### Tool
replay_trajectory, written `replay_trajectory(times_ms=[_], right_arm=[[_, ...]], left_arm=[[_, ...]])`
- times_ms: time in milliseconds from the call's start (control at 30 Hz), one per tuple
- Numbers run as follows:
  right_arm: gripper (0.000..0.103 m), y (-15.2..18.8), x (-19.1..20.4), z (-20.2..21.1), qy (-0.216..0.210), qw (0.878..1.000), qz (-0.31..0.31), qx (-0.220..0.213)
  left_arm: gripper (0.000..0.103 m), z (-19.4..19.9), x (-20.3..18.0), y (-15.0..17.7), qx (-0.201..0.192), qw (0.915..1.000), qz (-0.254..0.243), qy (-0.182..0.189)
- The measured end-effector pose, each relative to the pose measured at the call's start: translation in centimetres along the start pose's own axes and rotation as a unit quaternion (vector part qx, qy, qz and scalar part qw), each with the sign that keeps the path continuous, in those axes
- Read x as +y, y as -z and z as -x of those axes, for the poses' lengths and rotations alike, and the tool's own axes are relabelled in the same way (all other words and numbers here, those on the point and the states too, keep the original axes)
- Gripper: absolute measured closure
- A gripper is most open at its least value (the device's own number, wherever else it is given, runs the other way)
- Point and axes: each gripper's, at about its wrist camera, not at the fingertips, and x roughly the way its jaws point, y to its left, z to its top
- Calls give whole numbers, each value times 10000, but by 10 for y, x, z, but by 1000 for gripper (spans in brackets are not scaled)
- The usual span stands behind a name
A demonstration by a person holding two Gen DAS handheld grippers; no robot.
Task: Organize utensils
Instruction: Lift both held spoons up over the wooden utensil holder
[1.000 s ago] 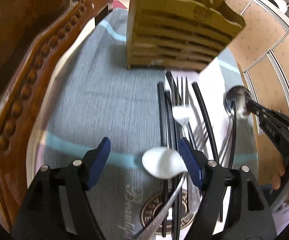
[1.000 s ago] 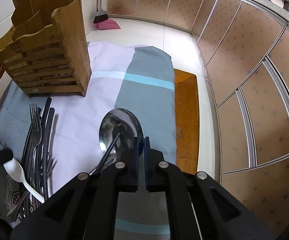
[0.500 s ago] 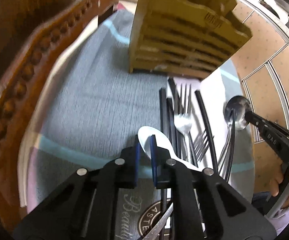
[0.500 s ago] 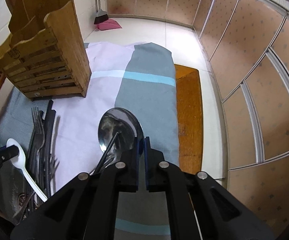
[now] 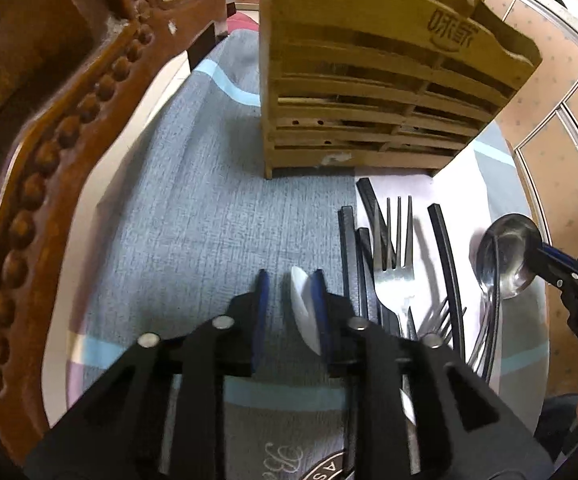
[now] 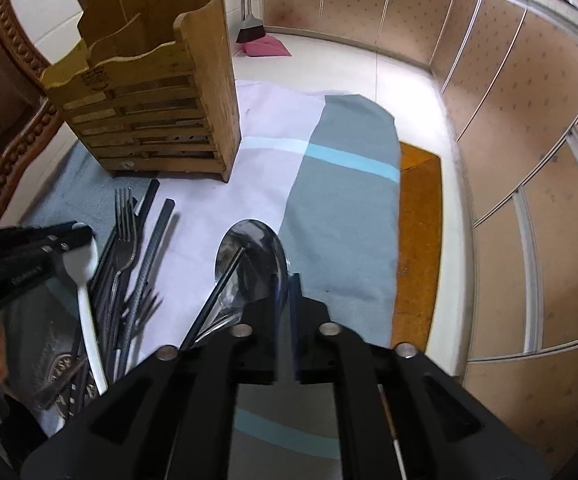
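left gripper (image 5: pixel 289 280) jaws just opening, white spoon (image 5: pixel 303 312) leaning on one pad | right gripper (image 6: pixel 285 284) just loosening beside steel spoon (image 6: pixel 251 264) | both risk being dropped near wooden holder (image 5: pixel 369 80)

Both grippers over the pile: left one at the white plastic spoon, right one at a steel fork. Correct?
Not quite. The right gripper is at the bowl of a large steel spoon, not a fork, as the right wrist view shows. The left gripper is at the white plastic spoon.
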Motion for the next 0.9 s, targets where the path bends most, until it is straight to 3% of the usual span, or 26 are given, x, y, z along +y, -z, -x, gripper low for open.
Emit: replay_trajectory(times_ms=[200,233,267,300,467,667,900], right_arm=[[78,-5,-13,-11,-253,9989,-400,53],[78,-5,-14,-13,-246,9987,-452,61],[83,-5,-15,-13,-220,9988,-441,46],[97,-6,-14,-12,-201,9990,-409,19],[100,-6,-6,9,94,9989,-148,-435],[100,-5,-1,59,762,9891,10,-1261],[100,3,11,114,1692,9590,79,-2273]], left_arm=[[75,-7,-5,-5,-16,10000,19,26],[84,-6,-5,-6,-28,10000,26,-3],[93,-6,-4,-6,-37,10000,43,-14],[94,-5,-2,-6,-25,10000,70,24],[96,11,6,-6,-265,9995,159,66],[96,60,2,-4,-1048,9944,120,-60],[97,119,2,5,-2248,9733,159,-445]])
